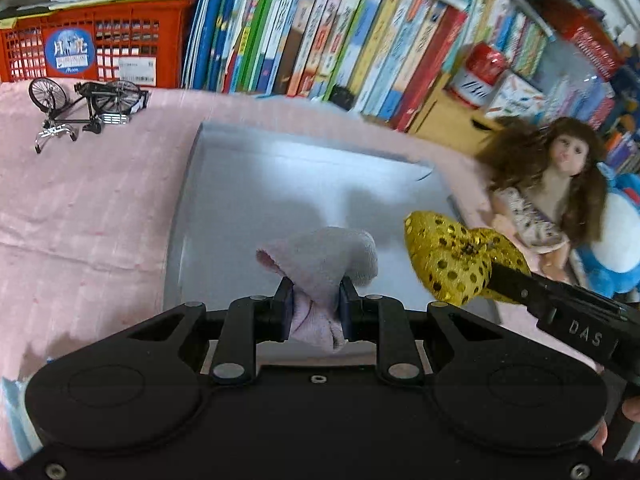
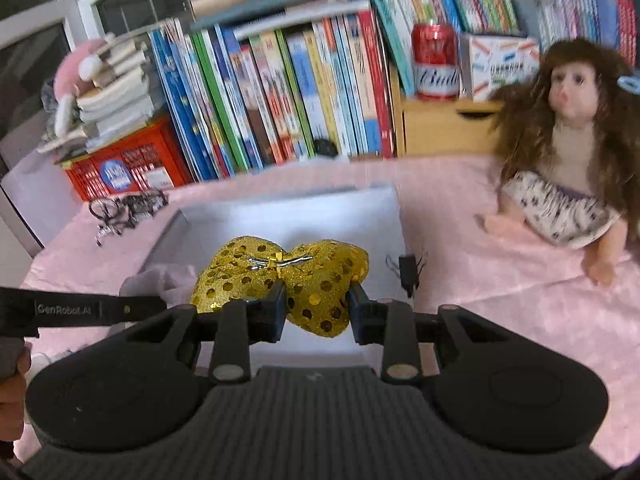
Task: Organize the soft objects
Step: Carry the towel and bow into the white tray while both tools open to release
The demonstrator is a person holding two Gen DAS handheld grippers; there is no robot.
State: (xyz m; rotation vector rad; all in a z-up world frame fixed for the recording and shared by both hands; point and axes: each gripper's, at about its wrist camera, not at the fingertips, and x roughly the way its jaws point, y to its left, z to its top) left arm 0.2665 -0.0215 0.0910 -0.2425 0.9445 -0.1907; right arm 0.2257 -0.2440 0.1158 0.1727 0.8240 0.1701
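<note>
Pink cloth (image 1: 92,208) and a grey tray (image 1: 280,184) lie ahead of both grippers, with bookshelves (image 1: 304,28) behind. Left gripper (image 1: 316,308) pinches a pink sock (image 1: 320,264); right gripper (image 2: 318,308) clamps a gold sequin bow (image 2: 280,276). Only the right view shows the black clip (image 2: 408,270) beside its fingers.

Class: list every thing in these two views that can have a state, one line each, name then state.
left gripper: shut on the pink sock
pink sock: held above the grey box
right gripper: shut on the gold bow
gold bow: held above the box
grey box: open
doll: sitting upright
toy bicycle: tipped over
</note>
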